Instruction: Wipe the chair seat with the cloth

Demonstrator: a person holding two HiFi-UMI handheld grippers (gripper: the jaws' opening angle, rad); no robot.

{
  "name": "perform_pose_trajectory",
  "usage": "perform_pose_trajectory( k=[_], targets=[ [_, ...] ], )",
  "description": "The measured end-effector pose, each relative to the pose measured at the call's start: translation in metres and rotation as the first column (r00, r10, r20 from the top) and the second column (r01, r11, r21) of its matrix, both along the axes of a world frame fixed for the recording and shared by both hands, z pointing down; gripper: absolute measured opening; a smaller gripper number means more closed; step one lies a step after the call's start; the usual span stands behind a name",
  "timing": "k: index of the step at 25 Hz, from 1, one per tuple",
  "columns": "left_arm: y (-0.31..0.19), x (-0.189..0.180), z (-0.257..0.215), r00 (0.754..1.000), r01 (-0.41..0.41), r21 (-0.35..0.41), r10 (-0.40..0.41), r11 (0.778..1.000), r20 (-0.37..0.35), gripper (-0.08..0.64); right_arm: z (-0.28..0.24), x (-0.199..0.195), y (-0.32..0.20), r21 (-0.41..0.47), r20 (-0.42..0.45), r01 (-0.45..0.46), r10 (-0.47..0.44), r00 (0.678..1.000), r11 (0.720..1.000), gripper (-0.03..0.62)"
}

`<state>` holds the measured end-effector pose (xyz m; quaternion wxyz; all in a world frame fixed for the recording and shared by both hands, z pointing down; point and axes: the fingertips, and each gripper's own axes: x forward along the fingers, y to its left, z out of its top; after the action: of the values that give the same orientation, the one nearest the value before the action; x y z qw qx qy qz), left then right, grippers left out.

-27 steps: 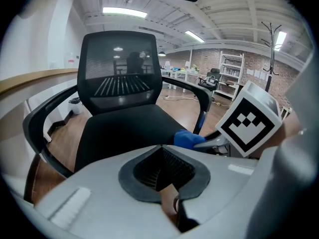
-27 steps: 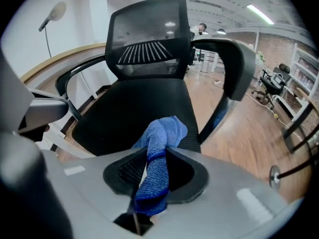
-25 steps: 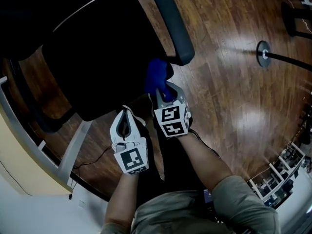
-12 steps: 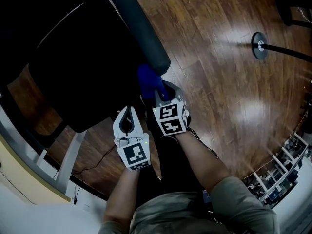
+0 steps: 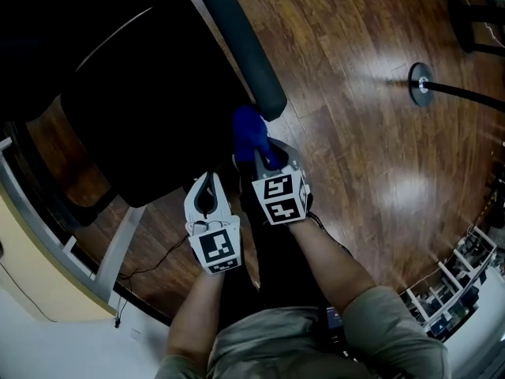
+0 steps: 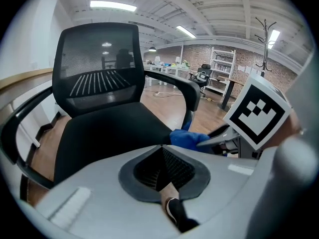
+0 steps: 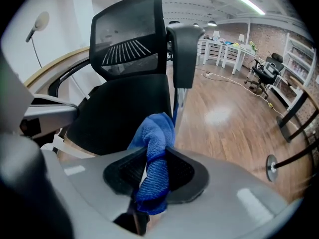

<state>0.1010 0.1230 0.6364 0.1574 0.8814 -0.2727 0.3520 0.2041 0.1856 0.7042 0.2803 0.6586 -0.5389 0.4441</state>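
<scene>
The black office chair's seat point(image 5: 150, 125) fills the upper left of the head view, with its padded armrest point(image 5: 241, 46) running along its right side. My right gripper point(image 5: 256, 147) is shut on a blue cloth point(image 5: 250, 127), which bunches out past the jaws just below the armrest's near end, by the seat's front corner. In the right gripper view the cloth point(image 7: 155, 158) hangs between the jaws in front of the seat point(image 7: 124, 111). My left gripper point(image 5: 207, 181) hovers shut and empty off the seat's front edge. Its own view shows the seat point(image 6: 109, 131) ahead and the cloth point(image 6: 189, 138) to the right.
Wooden floor point(image 5: 355, 133) surrounds the chair. A round stand base point(image 5: 426, 85) with a dark pole lies at the right. A pale desk edge and metal leg point(image 5: 118, 247) run along the lower left. The mesh backrest point(image 6: 97, 66) rises behind the seat.
Both grippers have drifted a little along the chair's front corner, and the head camera has shifted. The cloth stays gripped in the right gripper and the left stays shut.
</scene>
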Motion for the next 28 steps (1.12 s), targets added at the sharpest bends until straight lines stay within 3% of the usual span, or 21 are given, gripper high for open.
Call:
perform_pose_trajectory(
  k=[8, 17, 23, 28],
  targets=[
    [-0.028, -0.026, -0.074, 0.995, 0.062, -0.004, -0.062, 0.998, -0.076, 0.005, -0.077, -0.020, -0.007, 0.022, -0.031, 0.097, -0.096, 0.995, 0.995, 0.095],
    [-0.053, -0.081, -0.158, 0.989, 0.126, 0.048, -0.122, 0.991, -0.078, 0.005, -0.187, -0.063, -0.044, 0.128, -0.059, 0.226, -0.220, 0.974, 0.966, 0.095],
    [-0.069, -0.140, -0.202, 0.972, 0.228, 0.087, -0.221, 0.970, -0.083, 0.005, -0.248, -0.127, -0.072, 0.185, -0.086, 0.438, -0.430, 0.899, 0.880, 0.095],
    [-0.078, -0.206, -0.235, 0.934, 0.352, 0.109, -0.341, 0.929, -0.108, 0.005, -0.294, -0.190, -0.096, 0.230, -0.114, 0.580, -0.570, 0.814, 0.782, 0.095]
  ],
)
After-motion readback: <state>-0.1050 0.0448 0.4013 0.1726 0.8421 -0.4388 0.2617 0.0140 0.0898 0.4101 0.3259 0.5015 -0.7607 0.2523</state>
